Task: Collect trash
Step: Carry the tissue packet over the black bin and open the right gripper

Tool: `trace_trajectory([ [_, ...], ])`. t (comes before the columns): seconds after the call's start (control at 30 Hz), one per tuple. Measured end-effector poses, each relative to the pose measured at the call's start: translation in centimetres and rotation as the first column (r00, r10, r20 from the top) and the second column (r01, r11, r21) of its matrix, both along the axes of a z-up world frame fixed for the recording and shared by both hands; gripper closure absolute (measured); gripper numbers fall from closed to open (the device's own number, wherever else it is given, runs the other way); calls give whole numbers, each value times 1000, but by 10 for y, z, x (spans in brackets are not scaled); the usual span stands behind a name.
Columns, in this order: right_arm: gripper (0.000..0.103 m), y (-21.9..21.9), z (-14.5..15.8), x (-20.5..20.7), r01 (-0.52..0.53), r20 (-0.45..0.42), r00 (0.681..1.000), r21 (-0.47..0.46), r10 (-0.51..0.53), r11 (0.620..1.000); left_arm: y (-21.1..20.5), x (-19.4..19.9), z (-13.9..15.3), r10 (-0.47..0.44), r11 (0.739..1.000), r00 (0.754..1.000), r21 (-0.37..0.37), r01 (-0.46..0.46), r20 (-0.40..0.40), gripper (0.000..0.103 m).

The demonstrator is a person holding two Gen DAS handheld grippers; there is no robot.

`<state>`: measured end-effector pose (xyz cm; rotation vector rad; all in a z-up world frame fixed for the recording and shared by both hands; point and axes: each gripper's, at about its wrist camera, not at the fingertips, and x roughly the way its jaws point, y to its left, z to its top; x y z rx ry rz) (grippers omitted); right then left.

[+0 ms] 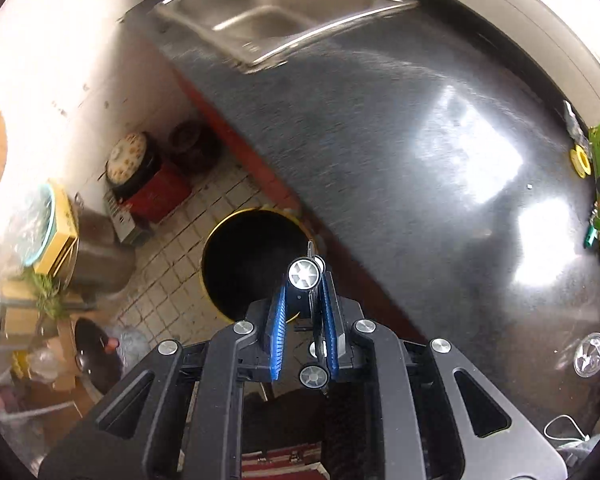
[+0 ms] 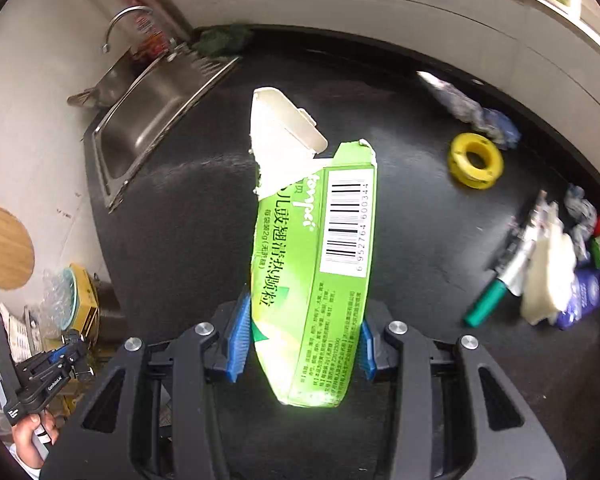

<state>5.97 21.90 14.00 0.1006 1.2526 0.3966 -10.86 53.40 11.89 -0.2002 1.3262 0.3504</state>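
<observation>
Currently catalogued, nearest item first.

Right gripper (image 2: 302, 344): black frame, blue ribbed pads; jaws stand part-way apart and clamp the green printed cardboard carton (image 2: 312, 264) by its two long side edges, low on the body.

Carton, location: held clear above the glossy black countertop (image 2: 420, 248), in front of the right wrist camera.

Carton, handling: judged light, empty and thin-walled; flattened and torn at the far end, so it likely buckles under a hard squeeze. The intact lower half, where the pads sit, looks the firmest place to hold.

Carton, axis: long axis runs straight out from the jaws; folded closed end near the camera, ragged white torn end (image 2: 284, 128) pointing away towards the counter's back edge. Barcode face up.

Left gripper (image 1: 304, 320): jaws narrow, pinching a small dark toy-like piece with grey spoked wheels (image 1: 305, 276); exact identity unclear.

Yellow-rimmed round bin with dark interior (image 1: 244, 264): on the tiled floor beside the counter, directly beyond the left jaws.

Yellow plastic ring (image 2: 475, 160): lying flat on the counter, well apart from the carton.

Remaining litter (image 2: 552, 276): green marker, white scraps and crumpled wrappers heaped at the counter's right end.

Stainless steel sink (image 2: 148, 120): farthest, set into the counter's left end.
</observation>
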Motion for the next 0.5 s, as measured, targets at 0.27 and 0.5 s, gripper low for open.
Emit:
trace_trajectory([
  [0.27,60,200,-20,-70,-434,-30,901,-36,433,900,79,-100,-18,296,955,954,-18,-297,-51,87],
  [0.5,60,281,-48,-121,-591,-94,806,-79,584,803,117,-157,-27,468,883,881,-17,-470,-62,87],
])
